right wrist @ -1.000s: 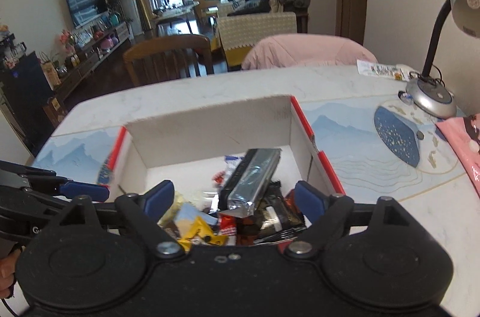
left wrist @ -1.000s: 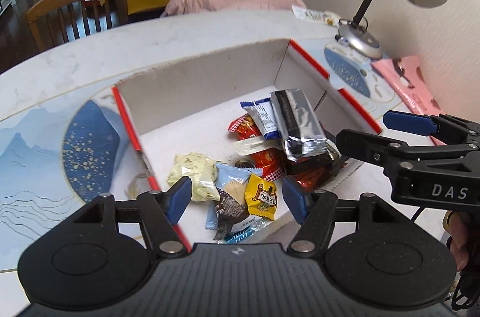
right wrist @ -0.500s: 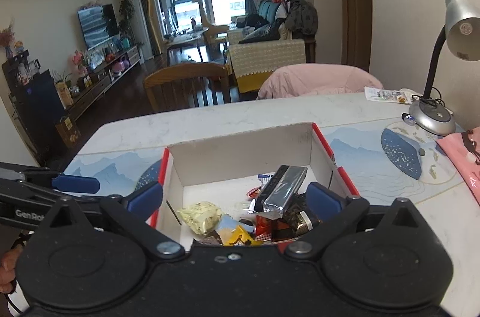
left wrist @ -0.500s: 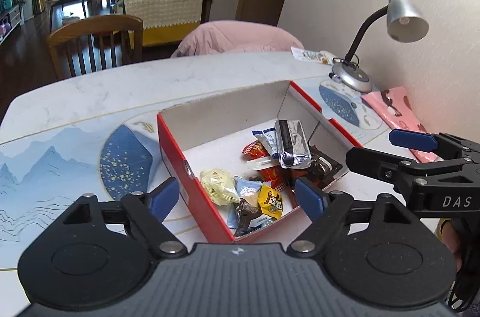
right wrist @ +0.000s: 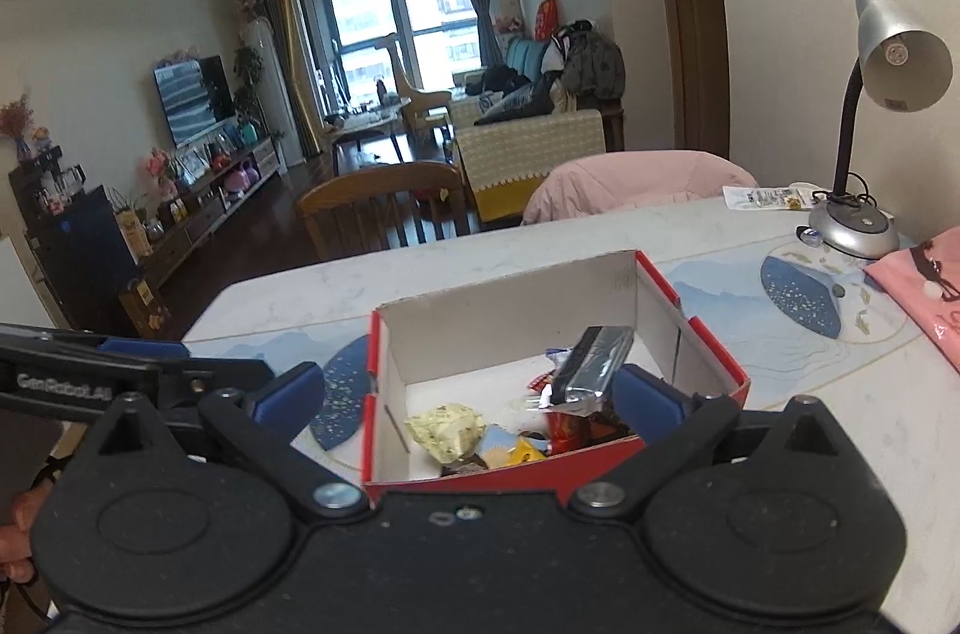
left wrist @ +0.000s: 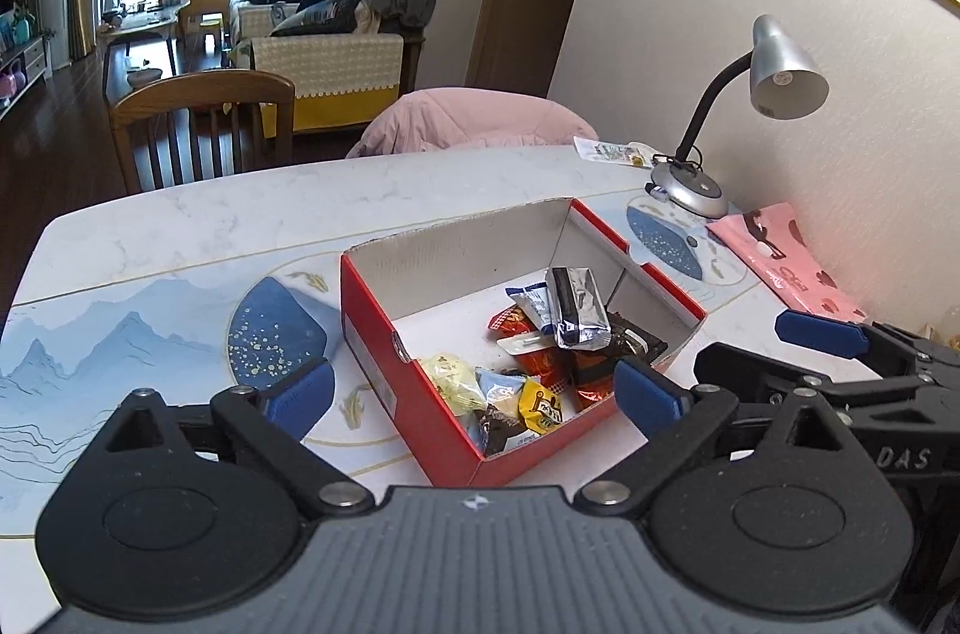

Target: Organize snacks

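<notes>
"DAS" is read on the right gripper [left wrist: 822, 334], jaws apart; wrapped snacks [left wrist: 540, 352] are held in the red box [left wrist: 384, 352] at 12 o'clock; left gripper [left wrist: 474, 391] jaws are opening, empty.

Left wrist view looks forward and down over its own fingers at the red box [left wrist: 414, 394], near, from its left corner. Right wrist view faces the same box [right wrist: 540, 472] from just right, head-on; both share the lamp [left wrist: 780, 76].

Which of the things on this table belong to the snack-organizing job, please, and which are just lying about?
Job: red box; the snacks in it, such as silver packet, pale yellow packet, small yellow candy.

Lying about: desk lamp, pink bag, small packet near the lamp base.
</notes>
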A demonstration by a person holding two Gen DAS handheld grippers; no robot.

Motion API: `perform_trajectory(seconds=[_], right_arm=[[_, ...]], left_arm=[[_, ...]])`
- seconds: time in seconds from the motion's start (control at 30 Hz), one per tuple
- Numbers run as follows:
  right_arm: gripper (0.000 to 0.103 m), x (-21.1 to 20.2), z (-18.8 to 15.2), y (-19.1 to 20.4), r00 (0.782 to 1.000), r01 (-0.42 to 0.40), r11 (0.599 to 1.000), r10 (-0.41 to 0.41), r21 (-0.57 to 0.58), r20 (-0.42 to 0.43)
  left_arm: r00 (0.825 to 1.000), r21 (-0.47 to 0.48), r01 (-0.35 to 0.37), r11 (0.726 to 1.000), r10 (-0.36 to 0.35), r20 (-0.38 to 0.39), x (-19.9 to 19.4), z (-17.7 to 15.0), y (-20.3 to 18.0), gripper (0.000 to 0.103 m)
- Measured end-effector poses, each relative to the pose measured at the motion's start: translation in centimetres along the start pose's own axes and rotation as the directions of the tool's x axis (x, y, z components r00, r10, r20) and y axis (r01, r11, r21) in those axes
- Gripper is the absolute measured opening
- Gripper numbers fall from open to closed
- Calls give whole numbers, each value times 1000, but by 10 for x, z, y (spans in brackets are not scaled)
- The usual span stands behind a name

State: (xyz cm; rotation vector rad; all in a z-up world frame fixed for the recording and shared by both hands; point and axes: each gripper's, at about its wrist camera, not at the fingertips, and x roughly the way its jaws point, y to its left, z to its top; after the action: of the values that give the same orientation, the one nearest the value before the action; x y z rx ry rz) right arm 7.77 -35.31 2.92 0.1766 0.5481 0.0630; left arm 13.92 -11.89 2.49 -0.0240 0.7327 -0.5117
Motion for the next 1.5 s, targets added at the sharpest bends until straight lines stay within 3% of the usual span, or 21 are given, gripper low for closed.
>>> perform_trajectory(seconds=[0.5,0.67,1.2,1.5], right_arm=[[103,-17,-7,0,1000,7,999,-8,54,22],[103,-16,-8,-2,1000,16,997,-17,69,20],[103,-16,-6,0,998,46,997,-48,62,34],[103,-15,-7,3,999,21,999,-23,49,35]], left_arm=[[1000,-34,6,999,-7,-27,1,-13,-6,100],[1000,-42,-21,999,20,-17,-1,-13,-5,100],[999,-36,-16,999,17,28,-10,-12,-8,100],[999,-38,-20,999,21,29,-11,-13,-7,100]])
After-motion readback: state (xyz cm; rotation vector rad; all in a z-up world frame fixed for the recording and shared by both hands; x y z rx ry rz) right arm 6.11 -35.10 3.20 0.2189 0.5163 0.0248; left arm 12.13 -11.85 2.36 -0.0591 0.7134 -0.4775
